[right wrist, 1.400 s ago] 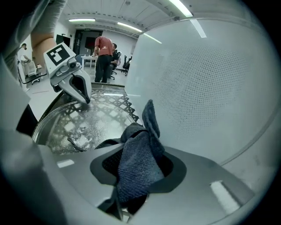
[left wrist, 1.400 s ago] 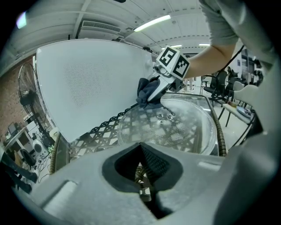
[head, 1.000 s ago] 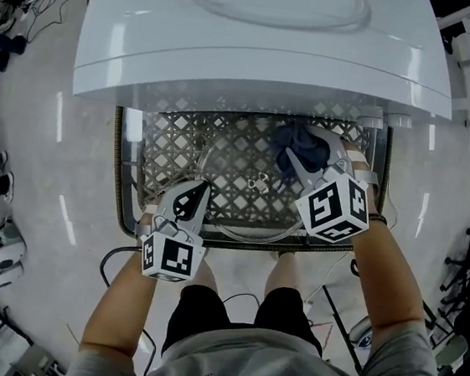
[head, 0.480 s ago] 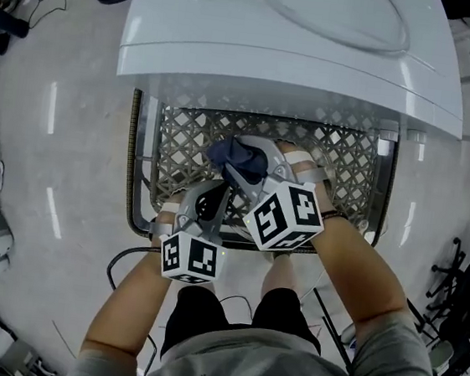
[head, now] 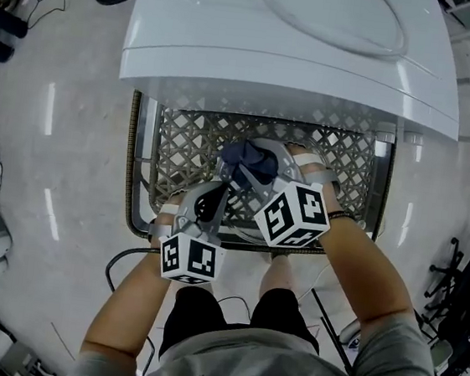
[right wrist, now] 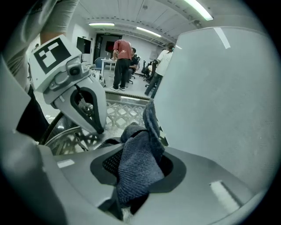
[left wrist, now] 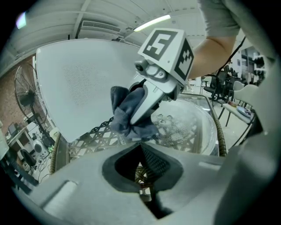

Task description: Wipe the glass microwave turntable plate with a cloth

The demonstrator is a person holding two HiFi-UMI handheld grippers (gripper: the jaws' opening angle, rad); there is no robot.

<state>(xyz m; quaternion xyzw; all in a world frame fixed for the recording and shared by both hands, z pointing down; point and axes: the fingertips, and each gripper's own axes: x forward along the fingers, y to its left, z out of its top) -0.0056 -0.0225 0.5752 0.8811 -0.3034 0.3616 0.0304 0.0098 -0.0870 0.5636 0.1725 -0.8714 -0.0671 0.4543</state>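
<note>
Right gripper (head: 242, 169) is clamped on a bunched dark-blue cloth (head: 240, 157). Its own view shows the fabric wadded between the jaws and spilling out past them, so a soft pad, not the hard tips, meets the glass. It angles down and presses the wad onto the glass turntable plate (left wrist: 189, 125) toward the plate's left side, close to where the other tool stands. That placement suits a rubbing stroke across the surface.

Left gripper (head: 215, 196) sits low at the near left edge of the plate with its jaws drawn together. They appear to nip the rim there, though the glass is hard to pick out between them. The likely reason is plain: a smooth disc on an open weave would slide or spin under a wiping push, so one tool pins it while the other scrubs.

The plate lies flat on a lattice-weave tabletop (head: 181, 143), right in front of a big white appliance (head: 293, 46). It is clear glass with a raised rim, and the lattice shows straight through it. From the left gripper view the surface beyond the cloth carries droplets or a speckled film. I judge the wiping is in progress and not finished — the far and right parts look untouched.
</note>
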